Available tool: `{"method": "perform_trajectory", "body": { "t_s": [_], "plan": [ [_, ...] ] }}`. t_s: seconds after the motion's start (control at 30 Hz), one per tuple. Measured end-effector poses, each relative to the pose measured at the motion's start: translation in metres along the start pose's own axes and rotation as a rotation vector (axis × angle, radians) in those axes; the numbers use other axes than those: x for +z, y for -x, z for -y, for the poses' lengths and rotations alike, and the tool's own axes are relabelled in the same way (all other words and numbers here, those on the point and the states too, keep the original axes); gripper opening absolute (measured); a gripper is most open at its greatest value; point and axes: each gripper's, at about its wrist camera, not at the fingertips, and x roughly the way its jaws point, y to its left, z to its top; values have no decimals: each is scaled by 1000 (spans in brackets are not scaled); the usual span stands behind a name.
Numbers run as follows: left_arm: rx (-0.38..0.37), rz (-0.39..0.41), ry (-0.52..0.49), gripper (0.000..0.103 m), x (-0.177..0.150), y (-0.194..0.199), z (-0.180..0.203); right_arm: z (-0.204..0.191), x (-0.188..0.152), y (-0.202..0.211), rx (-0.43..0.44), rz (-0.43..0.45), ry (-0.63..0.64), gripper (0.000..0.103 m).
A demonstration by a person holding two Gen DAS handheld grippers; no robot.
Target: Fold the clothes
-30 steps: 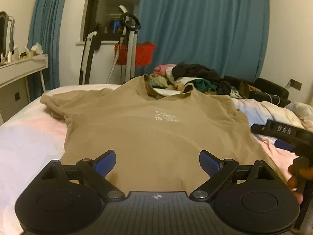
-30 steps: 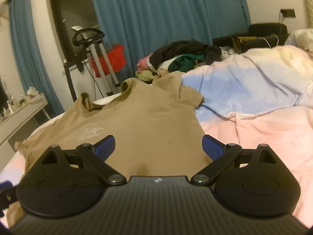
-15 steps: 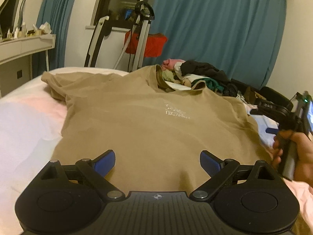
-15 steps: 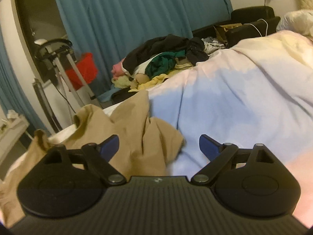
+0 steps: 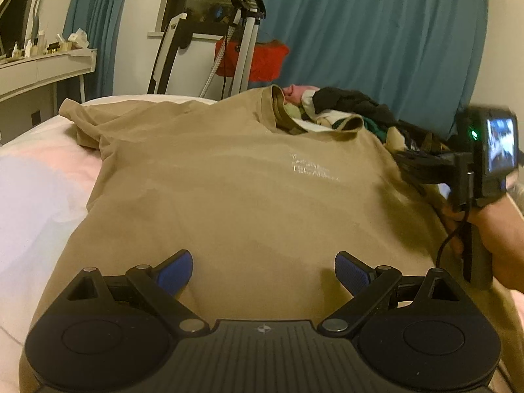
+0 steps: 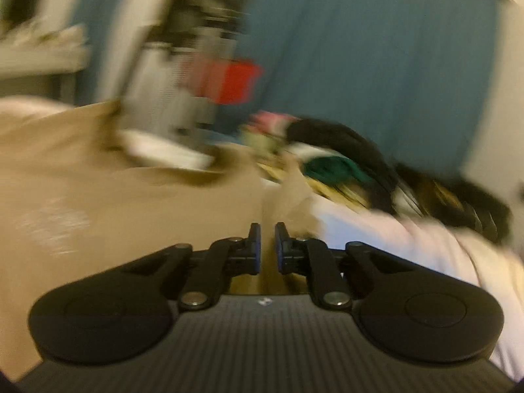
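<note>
A tan shirt (image 5: 229, 196) lies spread front-up on the bed (image 5: 36, 177), collar toward the far end, its printed logo showing on the chest; one sleeve lies rumpled at the far left edge, and no fold shows in the body of it. The left tongs (image 5: 263, 270) hang wide open over the near hem, with nothing between them. The right tongs (image 6: 267, 249) are drawn nearly shut at the shirt's right shoulder; tan cloth shows in the narrow gap, so they look pinched on the sleeve, though that view is badly blurred and I can't be sure the cloth is truly caught. In the left view the right hand (image 5: 491, 229) holds its tool low by the shirt's right side. A pile of clothes (image 5: 353, 111) sits heaped beyond the collar. By my reckoning the shirt is laid out flat with the folding of it yet to show: sleeves and sides need turning in, then the length doubling over. Whether the heap beyond awaits folding too, I can't tell from here.
</note>
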Motion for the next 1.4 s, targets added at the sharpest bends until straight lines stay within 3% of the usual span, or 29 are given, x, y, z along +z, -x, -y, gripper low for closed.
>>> {"method": "perform_trajectory", "body": {
  "t_s": [0.13, 0.27, 0.33, 0.4, 0.43, 0.6, 0.63, 0.7, 0.77, 0.83, 0.87, 0.9, 1.0, 1.13, 1.23, 1.33, 1.4],
  "plan": [
    [8, -9, -10, 95, -2, -2, 2, -29, 5, 14, 122, 2, 40, 11],
    [16, -18, -20, 95, -4, -4, 3, -10, 7, 41, 183, 49, -97, 14],
    [16, -20, -19, 96, -5, -3, 3, 17, 7, 48, 164, 44, -243, 31],
    [16, -23, -17, 96, -5, -4, 3, 50, 3, 52, 125, 52, -412, 78],
    [17, -24, -15, 96, -6, -4, 3, 65, -2, 51, 100, 54, -489, 85],
    [18, -26, -19, 97, -7, -7, 5, 132, -33, 26, -12, -5, -877, 86],
    [18, -26, -26, 98, -8, -7, 5, 141, -41, 18, -14, -30, -950, 85],
    [22, -26, -41, 98, -9, -9, 6, 155, -56, 0, -2, -92, -1095, 69],
    [25, -26, -53, 99, -11, -10, 7, 157, -65, -20, 56, -167, -1175, 60],
    [23, -27, -56, 100, -11, -11, 7, 151, -63, -30, 73, -201, -1144, 42],
    [21, -27, -55, 100, -12, -11, 6, 148, -60, -31, 74, -203, -1117, 23],
    [18, -27, -52, 100, -12, -12, 6, 146, -55, -30, 75, -194, -1097, 19],
    [14, -28, -49, 101, -13, -12, 5, 154, -35, -19, 34, -119, -1016, 13],
    [14, -28, -52, 101, -13, -13, 5, 180, -9, 1, -136, -28, -852, 12],
    [13, -29, -55, 101, -13, -13, 4, 207, -13, 14, -294, -19, -796, 12],
    [14, -30, -59, 101, -13, -13, 4, 228, -33, 26, -403, -34, -821, 14],
    [15, -30, -61, 101, -12, -13, 4, 244, -55, 33, -416, -63, -916, 15]
  ]
}}
